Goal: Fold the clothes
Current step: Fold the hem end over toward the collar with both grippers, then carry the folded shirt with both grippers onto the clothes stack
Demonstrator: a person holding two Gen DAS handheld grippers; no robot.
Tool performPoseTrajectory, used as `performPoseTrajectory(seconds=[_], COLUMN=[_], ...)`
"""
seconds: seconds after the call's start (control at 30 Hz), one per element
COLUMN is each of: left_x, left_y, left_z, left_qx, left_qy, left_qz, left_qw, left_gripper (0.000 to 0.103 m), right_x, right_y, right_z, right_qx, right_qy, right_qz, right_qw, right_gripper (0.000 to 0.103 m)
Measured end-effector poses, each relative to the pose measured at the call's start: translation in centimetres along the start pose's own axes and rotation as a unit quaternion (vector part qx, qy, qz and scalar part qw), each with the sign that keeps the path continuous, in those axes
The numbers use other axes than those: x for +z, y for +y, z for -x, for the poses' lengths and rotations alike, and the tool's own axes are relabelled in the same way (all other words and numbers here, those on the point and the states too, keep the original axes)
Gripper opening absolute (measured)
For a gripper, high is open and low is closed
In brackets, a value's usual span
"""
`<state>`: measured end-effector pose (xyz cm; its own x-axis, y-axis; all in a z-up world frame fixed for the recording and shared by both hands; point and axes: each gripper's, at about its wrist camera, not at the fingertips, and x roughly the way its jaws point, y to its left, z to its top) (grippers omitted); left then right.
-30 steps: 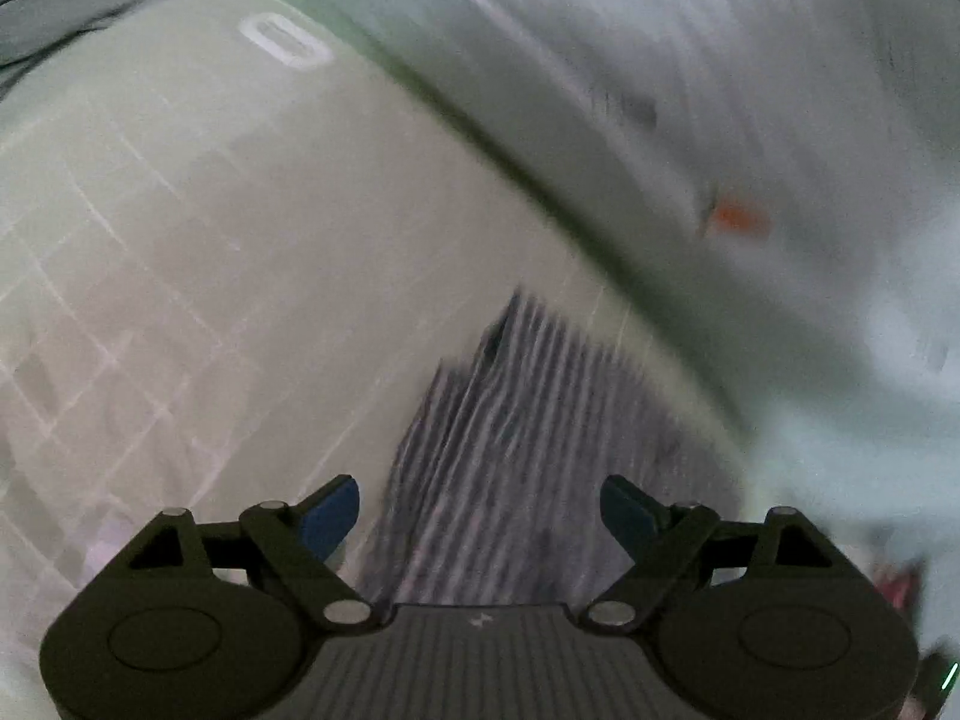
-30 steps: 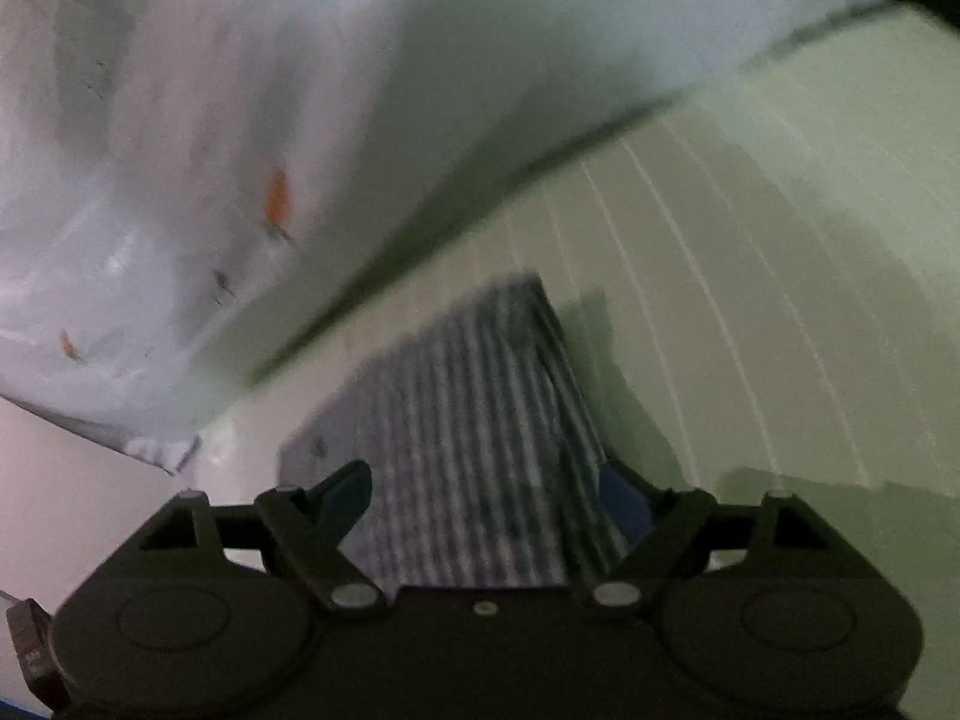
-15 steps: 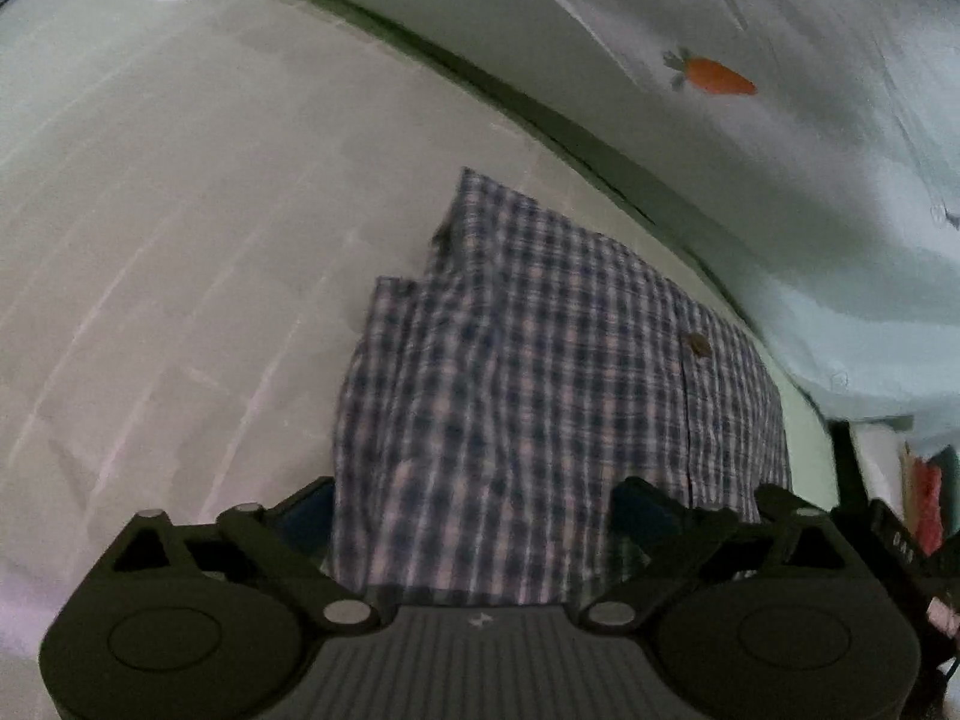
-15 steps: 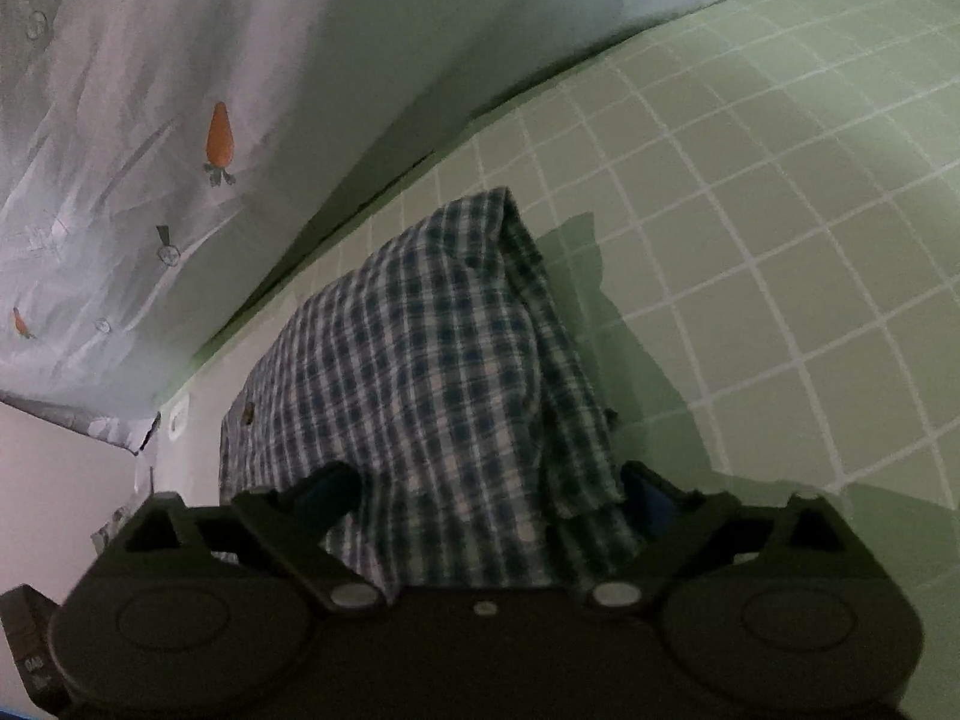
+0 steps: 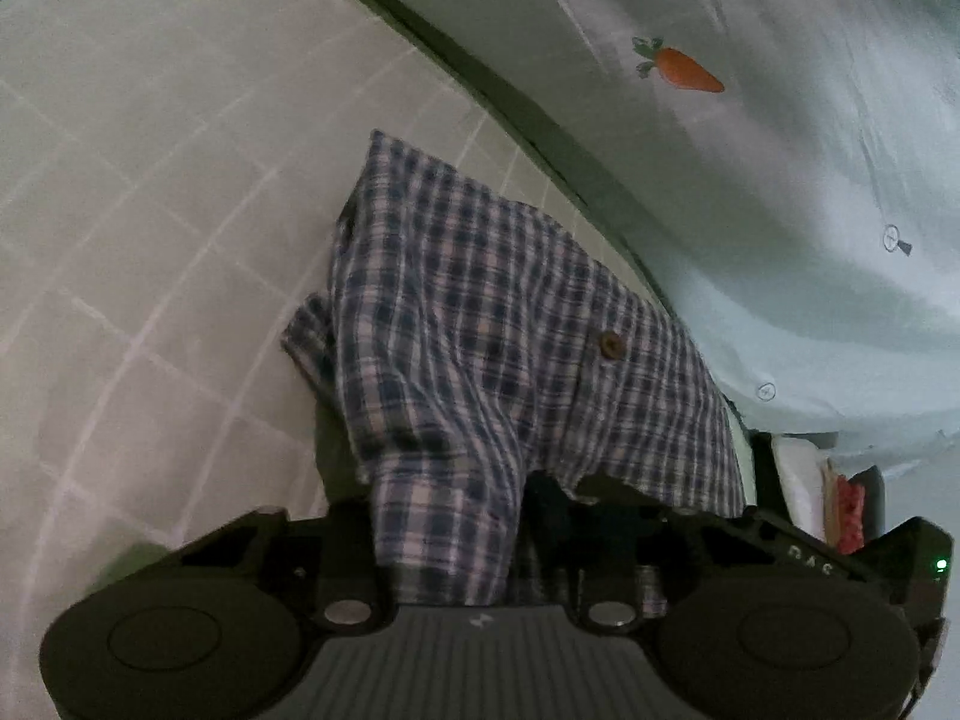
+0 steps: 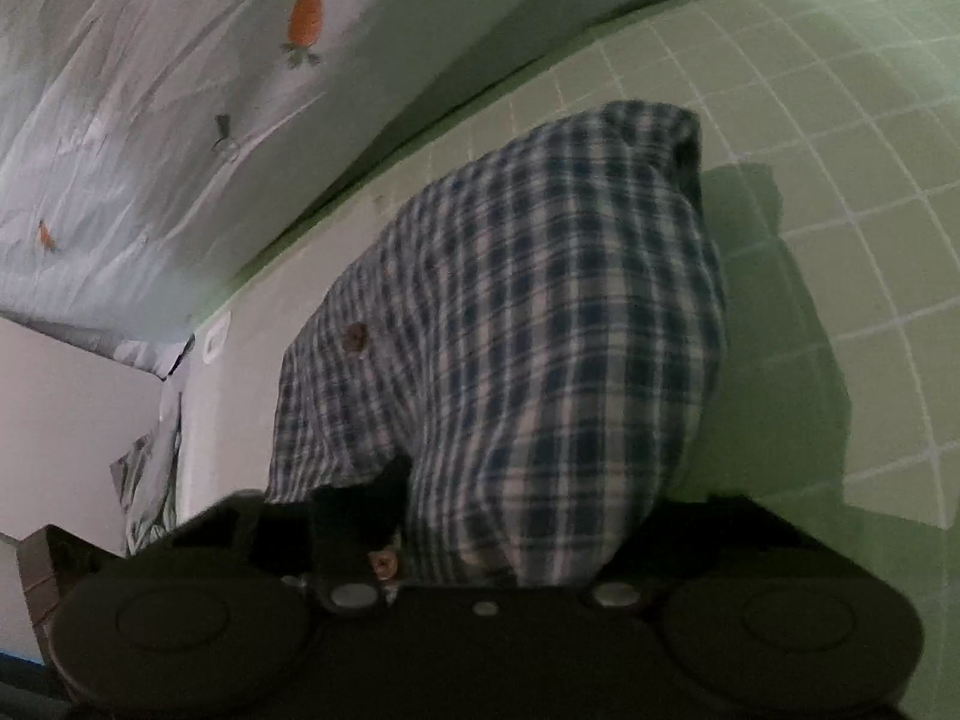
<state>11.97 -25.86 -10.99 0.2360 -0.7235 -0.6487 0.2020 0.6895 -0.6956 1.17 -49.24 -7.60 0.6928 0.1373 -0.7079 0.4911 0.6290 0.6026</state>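
Observation:
A folded blue-and-white plaid shirt [image 5: 498,324] with a brown button lies on a pale green grid mat [image 5: 150,228]. My left gripper [image 5: 456,516] is shut on the shirt's near edge, and the cloth bunches up between its fingers. In the right wrist view the same plaid shirt [image 6: 540,312] rises in a hump from the grid mat [image 6: 828,150]. My right gripper [image 6: 510,528] is shut on that near edge too, with fabric draped over its fingers and hiding the tips.
A pale sheet printed with carrots [image 5: 750,120] hangs behind the mat, also seen as the carrot sheet [image 6: 180,90] in the right wrist view. A white wall [image 6: 66,432] and crumpled foil-like material sit at the left. Small objects lie at the mat's right end [image 5: 840,504].
Both grippers went from open beside the shirt's near edge to shut on it. The near edge has lifted and bunched, and the shirt fills more of each view.

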Motion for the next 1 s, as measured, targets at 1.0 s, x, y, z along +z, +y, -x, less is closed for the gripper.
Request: performPoseTrajectory(seconds=[1.0], left_x=[-23.6], left_y=[-25.5], left_z=[-1.0], left_qx=[-0.117], left_qy=[0.054], left_qz=[-0.183], left_qw=[0.9746], left_gripper=[0.026], right_x=[-6.8], right_y=[-16.2], right_z=[29.6], right_qx=[-0.020], right_qy=[-0.144], right_qz=[-0.008], right_qw=[0.989], right_gripper=[0.032])
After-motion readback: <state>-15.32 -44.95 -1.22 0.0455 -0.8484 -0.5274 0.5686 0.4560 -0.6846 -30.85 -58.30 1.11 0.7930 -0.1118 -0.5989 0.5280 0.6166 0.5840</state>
